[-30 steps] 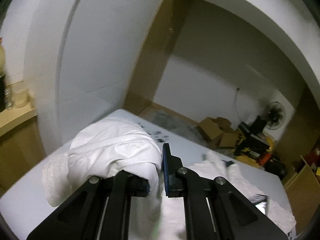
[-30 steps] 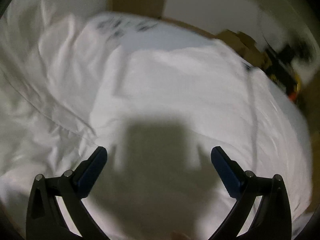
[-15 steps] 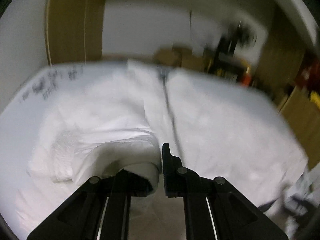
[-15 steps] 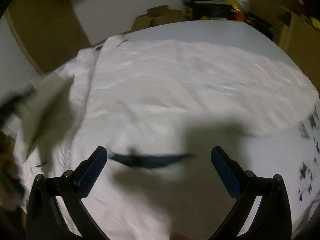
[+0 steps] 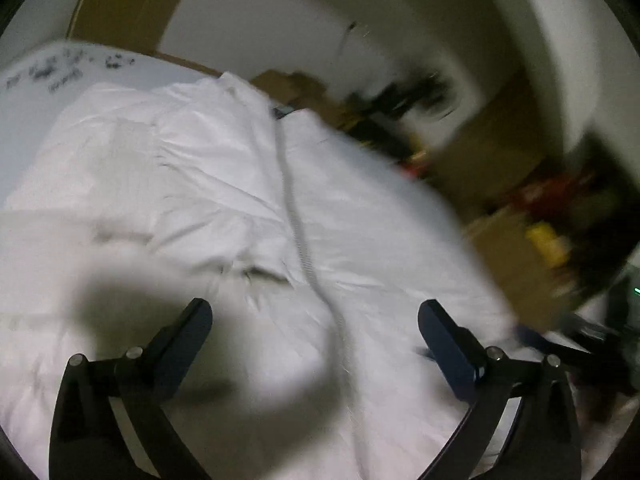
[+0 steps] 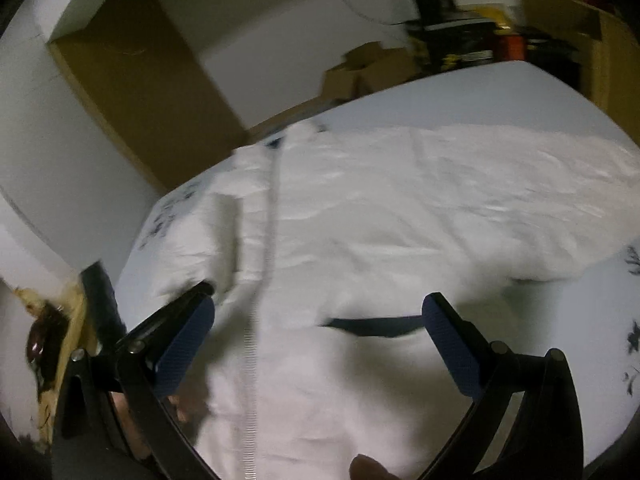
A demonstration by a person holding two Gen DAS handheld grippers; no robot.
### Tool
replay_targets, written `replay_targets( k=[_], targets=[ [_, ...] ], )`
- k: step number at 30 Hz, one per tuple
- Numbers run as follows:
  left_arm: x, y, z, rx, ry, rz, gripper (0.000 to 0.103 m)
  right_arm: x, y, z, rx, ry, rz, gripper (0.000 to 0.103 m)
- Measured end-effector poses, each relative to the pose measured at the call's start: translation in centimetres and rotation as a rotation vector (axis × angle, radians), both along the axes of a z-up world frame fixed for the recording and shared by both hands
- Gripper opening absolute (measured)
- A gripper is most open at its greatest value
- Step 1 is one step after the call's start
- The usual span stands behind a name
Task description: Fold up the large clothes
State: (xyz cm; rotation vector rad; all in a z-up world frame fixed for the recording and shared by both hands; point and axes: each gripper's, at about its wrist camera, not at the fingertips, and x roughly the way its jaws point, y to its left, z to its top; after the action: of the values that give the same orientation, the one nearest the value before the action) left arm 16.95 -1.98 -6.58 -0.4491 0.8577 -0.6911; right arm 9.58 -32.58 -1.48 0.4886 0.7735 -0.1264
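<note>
Left wrist view: left gripper (image 5: 314, 314) jaws opening, standing wide over the white garment (image 5: 224, 184), nothing between the pads, fabric lies loose below them. Reads as released. Frame is motion-blurred, so fine contact is hard to call, but the pads look clear of the cloth.

Right wrist view: right gripper (image 6: 316, 314) spread wide too, empty, hovering over the same garment. A fingertip shows at the bottom edge of this view.

Landmark = the zipper (image 5: 294, 216) running down the garment's front. Garment is spread flat on the pale table (image 6: 460, 98), zipper closed as far as I can see. On one side of the zipper a folded-over flap of fabric (image 6: 224, 236) lies on the body, probably a sleeve laid inward. On the other side the cloth spreads out wide and unfolded toward the table edge. Near the zipper's lower part a dark strip (image 6: 372, 326) shows at the hem; can't tell what it is.

Step judged: one side fold just laid down and let go, the other side not yet done. Early-middle of the fold.

Next move calls for: both grippers going to the unfolded side away from the zipper, pinching the edge at two spaced points, lifting low, carrying it across toward the zipper line, laying flat. Thin cloth will drag and wrinkle, so pinch one layer only and keep it taut.

Cardboard boxes (image 6: 360, 68) beyond the table, irrelevant.
</note>
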Motion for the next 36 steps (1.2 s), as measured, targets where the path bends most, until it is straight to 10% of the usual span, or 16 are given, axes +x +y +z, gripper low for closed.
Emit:
replay_targets(
  k=[3, 7, 11, 20, 25, 33, 36],
  targets=[
    [-3.4, 5.7, 1.8, -0.012, -0.041, 0.057, 0.103, 2.6, 4.3, 1.3, -0.079, 0.019, 0.098, 0.103],
    [-6.7, 12.8, 1.9, 0.215, -0.078, 0.333, 0.103, 8.1, 13.6, 0.7, -0.328, 0.083, 0.237, 0.103],
    [-9.1, 17.5, 0.1, 0.133, 0.006, 0.374, 0.103, 14.5, 23.1, -3.2, -0.596, 0.155, 0.354, 0.103],
    [-10.2, 18.3, -3.3, 0.116, 0.082, 0.351, 0.103, 23.4, 29.0, -11.1, -0.738, 0.375, 0.439, 0.097],
    [-9.9, 18.2, -4.2, 0.097, 0.102, 0.338, 0.103, 22.7, 26.9, -10.4, -0.701, 0.381, 0.404, 0.025],
    [-9.8, 18.0, -4.5, 0.079, 0.113, 0.339, 0.103, 20.0, 15.7, -4.8, -0.135, 0.252, 0.261, 0.018],
    [-9.8, 18.0, -4.4, 0.079, 0.121, 0.341, 0.103, 17.5, 10.2, -4.5, 0.023, 0.194, 0.127, 0.033]
  ],
)
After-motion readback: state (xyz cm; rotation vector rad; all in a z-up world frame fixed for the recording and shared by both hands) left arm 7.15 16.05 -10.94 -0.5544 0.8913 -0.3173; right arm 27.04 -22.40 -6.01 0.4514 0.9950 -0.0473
